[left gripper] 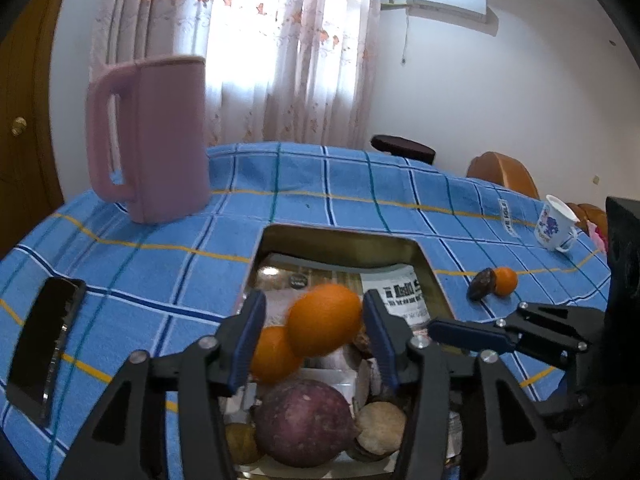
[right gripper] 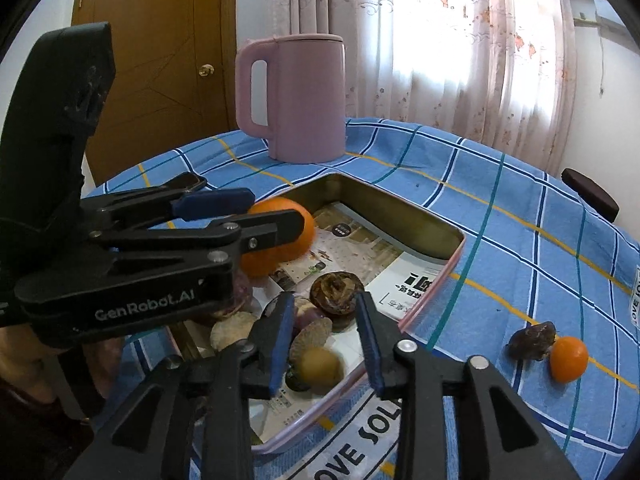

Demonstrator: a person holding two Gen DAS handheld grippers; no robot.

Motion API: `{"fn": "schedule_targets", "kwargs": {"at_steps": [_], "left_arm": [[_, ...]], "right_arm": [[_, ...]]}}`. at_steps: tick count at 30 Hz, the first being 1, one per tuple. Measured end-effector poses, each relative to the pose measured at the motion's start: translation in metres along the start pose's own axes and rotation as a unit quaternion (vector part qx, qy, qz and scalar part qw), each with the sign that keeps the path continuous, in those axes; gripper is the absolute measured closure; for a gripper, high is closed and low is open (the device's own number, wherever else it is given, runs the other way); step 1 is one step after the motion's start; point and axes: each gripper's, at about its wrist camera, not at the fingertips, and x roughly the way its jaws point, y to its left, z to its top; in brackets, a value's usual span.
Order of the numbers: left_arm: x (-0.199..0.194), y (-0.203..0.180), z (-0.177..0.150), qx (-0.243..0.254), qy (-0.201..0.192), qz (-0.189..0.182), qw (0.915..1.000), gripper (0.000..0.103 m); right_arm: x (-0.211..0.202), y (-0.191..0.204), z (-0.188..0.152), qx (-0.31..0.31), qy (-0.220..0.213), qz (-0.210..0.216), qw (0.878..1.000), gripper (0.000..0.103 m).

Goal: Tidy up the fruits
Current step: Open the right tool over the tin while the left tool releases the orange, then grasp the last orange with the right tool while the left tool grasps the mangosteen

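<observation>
A metal tray [left gripper: 340,240] [right gripper: 400,204] lined with printed paper holds several fruits. My left gripper [left gripper: 314,340] [right gripper: 260,216] hangs over it, open. An orange [left gripper: 325,320] [right gripper: 280,236] sits between its fingers, blurred, with gaps on both sides. A second orange [left gripper: 272,354], a purple fruit [left gripper: 304,422] and pale round fruits [left gripper: 380,426] lie below. My right gripper [right gripper: 324,340] [left gripper: 472,334] is open and empty over the tray's near corner, above a yellow-brown fruit [right gripper: 320,366] and a dark dried fruit [right gripper: 338,288]. A small orange [right gripper: 568,358] [left gripper: 505,280] and a dark fruit [right gripper: 532,340] [left gripper: 482,282] lie on the cloth.
A pink kettle [left gripper: 156,136] [right gripper: 296,96] stands behind the tray on the blue checked tablecloth [left gripper: 160,240]. A black phone [left gripper: 44,344] lies at the left. A white printed mug [left gripper: 556,222] stands at the far right. Chairs [left gripper: 504,172] stand beyond the table.
</observation>
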Motion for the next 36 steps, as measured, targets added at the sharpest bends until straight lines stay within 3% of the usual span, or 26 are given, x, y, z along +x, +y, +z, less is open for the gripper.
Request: {"fn": "schedule_targets", "kwargs": {"at_steps": [2, 7, 9, 14, 19, 28, 31, 36], "left_arm": [[-0.006, 0.001, 0.002, -0.004, -0.011, 0.003, 0.9999, 0.029], [-0.020, -0.003, 0.009, -0.011, -0.038, -0.002, 0.9992, 0.024], [-0.023, -0.010, 0.012, -0.011, -0.047, -0.008, 0.9988, 0.017], [-0.020, -0.044, 0.015, 0.012, -0.046, -0.034, 0.9983, 0.014], [-0.009, -0.081, 0.015, 0.041, -0.039, -0.048, 0.9973, 0.009], [0.015, -0.111, 0.019, 0.062, -0.014, -0.043, 0.9970, 0.009], [0.018, -0.116, 0.019, 0.065, -0.011, -0.044, 0.9968, 0.009], [0.023, -0.129, 0.018, 0.086, -0.003, -0.048, 0.9952, 0.009]], "right_arm": [[-0.004, 0.001, 0.000, -0.003, -0.007, -0.002, 1.000, 0.044], [-0.032, -0.014, -0.002, 0.001, -0.043, -0.034, 0.998, 0.044], [-0.046, -0.034, -0.005, 0.013, -0.049, -0.067, 0.996, 0.044], [-0.068, -0.106, -0.018, 0.087, -0.035, -0.158, 0.983, 0.044], [-0.059, -0.150, -0.031, 0.142, 0.001, -0.197, 0.970, 0.044], [-0.028, -0.171, -0.033, 0.168, 0.034, -0.160, 0.972, 0.046], [-0.019, -0.174, -0.036, 0.179, 0.056, -0.141, 0.972, 0.059], [-0.012, -0.173, -0.039, 0.186, 0.065, -0.096, 0.976, 0.069]]}}
